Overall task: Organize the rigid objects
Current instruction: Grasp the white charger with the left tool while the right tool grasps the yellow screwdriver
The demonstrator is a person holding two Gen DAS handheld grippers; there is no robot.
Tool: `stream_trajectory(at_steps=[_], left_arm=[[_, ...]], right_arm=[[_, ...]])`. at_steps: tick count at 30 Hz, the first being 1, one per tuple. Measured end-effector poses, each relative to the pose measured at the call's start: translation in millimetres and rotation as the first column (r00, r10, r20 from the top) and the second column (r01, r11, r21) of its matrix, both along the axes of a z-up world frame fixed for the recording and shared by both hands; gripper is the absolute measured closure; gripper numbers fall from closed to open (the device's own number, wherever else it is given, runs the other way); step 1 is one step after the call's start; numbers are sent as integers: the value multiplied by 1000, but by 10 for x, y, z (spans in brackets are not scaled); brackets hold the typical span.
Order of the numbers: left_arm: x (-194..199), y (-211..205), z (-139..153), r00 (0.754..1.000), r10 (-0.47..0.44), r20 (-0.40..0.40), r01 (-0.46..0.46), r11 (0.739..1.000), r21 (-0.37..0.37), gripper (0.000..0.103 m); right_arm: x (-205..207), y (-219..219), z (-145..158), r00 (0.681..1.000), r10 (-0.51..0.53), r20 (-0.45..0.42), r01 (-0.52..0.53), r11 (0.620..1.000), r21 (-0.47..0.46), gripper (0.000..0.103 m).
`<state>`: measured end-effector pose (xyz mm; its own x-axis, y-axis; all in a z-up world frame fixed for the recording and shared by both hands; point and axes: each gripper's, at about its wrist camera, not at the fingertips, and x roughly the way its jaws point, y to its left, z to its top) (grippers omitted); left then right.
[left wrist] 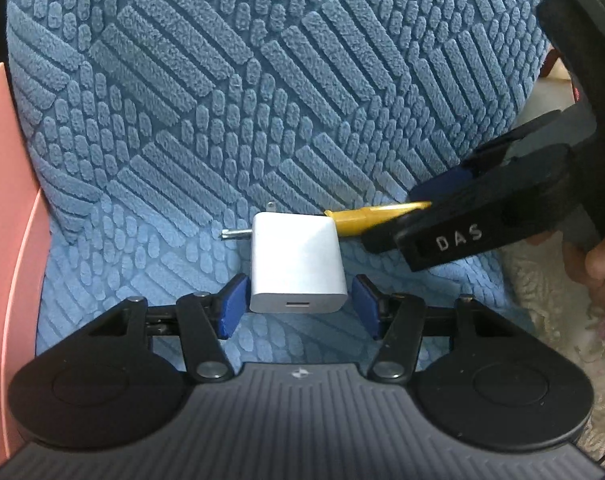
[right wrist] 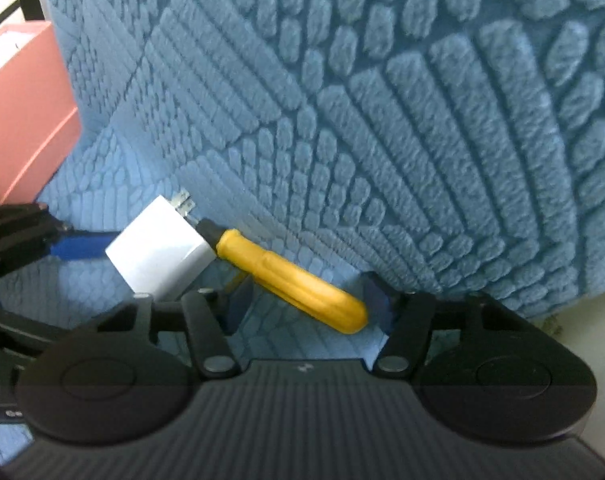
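Chargers first: the left hand-held gripper (left wrist: pixel 298 306) stood spread astride the white charger (left wrist: pixel 296 266) on the blue cushion (left wrist: pixel 262 100); squeezing squarely was best. The right hand-held gripper (right wrist: pixel 308 300) gaped around the yellow screwdriver (right wrist: pixel 290 276).

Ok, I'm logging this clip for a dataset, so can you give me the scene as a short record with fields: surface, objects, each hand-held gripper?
surface: blue textured fabric cover
objects: white USB wall charger, prongs unfolded; yellow-handled screwdriver lying against it
left hand-held gripper: blue pads either side of the charger, a slight gap visible, not clamped
right hand-held gripper: jaws around the screwdriver handle, grip not confirmed
side item: pink box at the left edge
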<state>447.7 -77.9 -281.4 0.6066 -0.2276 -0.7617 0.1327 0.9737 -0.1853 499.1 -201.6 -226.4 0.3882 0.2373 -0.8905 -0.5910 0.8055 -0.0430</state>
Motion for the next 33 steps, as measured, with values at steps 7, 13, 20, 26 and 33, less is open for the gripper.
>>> stream_trajectory(at_steps=[7,13,20,26,33], left_arm=[[-22,38,-11,1000,3,3,-3,1000,16,45],[-199,135,103,1000,15,3,-15,1000,-3,45],[-582,244,228,999,32,-2,-32,999,-19,45],[-940,280,299,1000,19,-13,-19,1000,-20,45],[-1292,363,341,999,25,-34,-28,998,-64,45]], right_arm=[[-116,75,39,1000,14,-26,-15,999,-49,64],[-415,101,129,999,-15,-32,13,998,-58,70],[-871,128,139,996,-76,-55,74,997,-26,76],[-1096,178,223,987,-148,-64,150,988,23,80],[-1509,200,286,960,-272,-61,276,958,74,81]])
